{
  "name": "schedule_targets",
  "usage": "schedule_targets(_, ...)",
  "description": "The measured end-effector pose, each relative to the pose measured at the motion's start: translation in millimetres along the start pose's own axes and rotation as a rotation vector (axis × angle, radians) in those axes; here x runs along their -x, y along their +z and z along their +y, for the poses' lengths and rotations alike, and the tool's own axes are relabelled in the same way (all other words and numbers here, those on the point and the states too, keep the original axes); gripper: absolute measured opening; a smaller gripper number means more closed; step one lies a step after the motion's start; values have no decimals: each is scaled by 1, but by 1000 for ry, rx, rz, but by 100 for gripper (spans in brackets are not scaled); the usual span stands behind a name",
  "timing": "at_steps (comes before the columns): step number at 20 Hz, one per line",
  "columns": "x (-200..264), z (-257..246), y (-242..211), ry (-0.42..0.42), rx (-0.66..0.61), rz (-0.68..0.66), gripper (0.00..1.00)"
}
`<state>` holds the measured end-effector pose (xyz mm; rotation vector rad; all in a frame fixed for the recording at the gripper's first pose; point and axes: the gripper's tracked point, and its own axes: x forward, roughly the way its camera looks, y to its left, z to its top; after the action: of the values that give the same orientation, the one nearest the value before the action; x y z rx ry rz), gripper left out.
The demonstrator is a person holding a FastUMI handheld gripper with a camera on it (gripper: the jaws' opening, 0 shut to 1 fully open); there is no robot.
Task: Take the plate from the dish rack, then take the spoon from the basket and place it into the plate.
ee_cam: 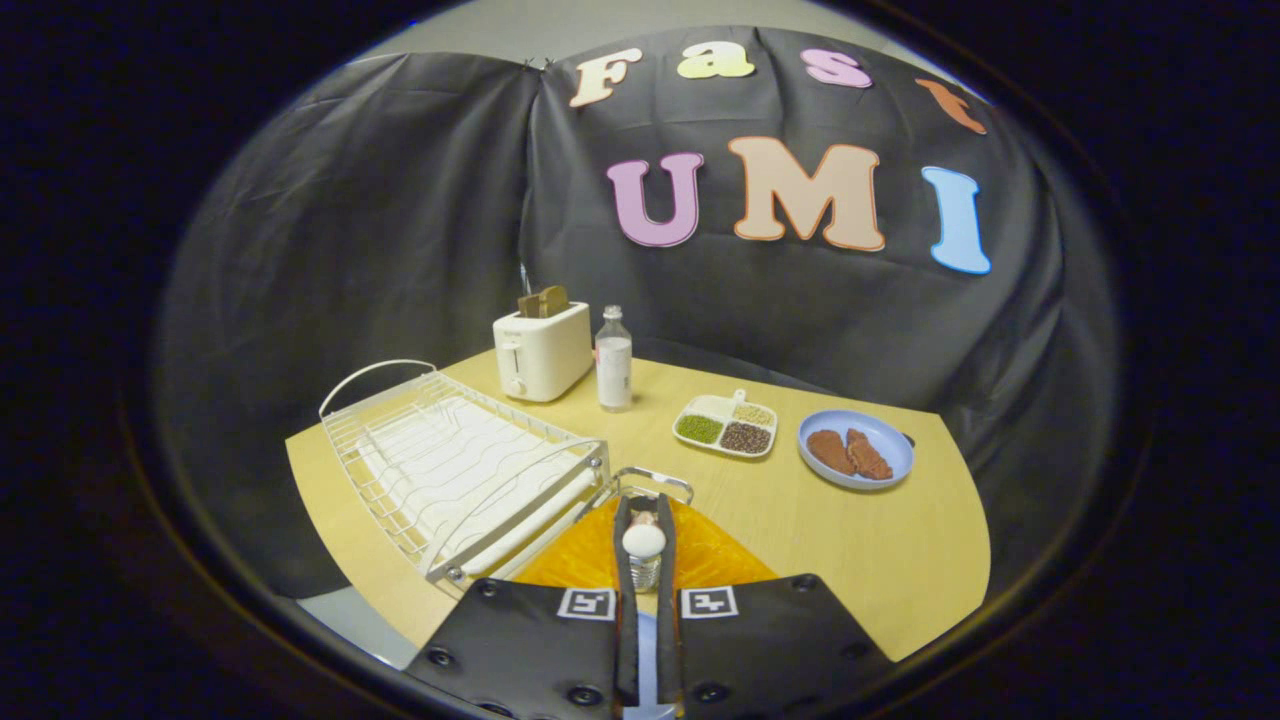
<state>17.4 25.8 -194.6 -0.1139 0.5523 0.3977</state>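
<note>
The gripper [645, 545] is clenched on a white spoon [644, 541] above the orange plate [590, 560], which the fingers partly hide. Beyond sits the basket [655, 477], mostly hidden; the dish rack [450, 465] stands just beside the plate.

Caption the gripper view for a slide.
Gripper shut on the spoon above the orange plate, beside the dish rack.

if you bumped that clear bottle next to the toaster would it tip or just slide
The bottle is tall and narrow on a small base, so a push near its neck would probably tip it. It looks mostly full of something pale, which likely steadies it against a low nudge. Once over, its round body could roll on the table. The gripper is far from it, fingers closed on a spoon.
</note>
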Motion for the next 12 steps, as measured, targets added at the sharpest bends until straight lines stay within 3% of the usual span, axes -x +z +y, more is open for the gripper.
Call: schedule_targets(12, 66, 15, 7, -123, -87, -25, 10)
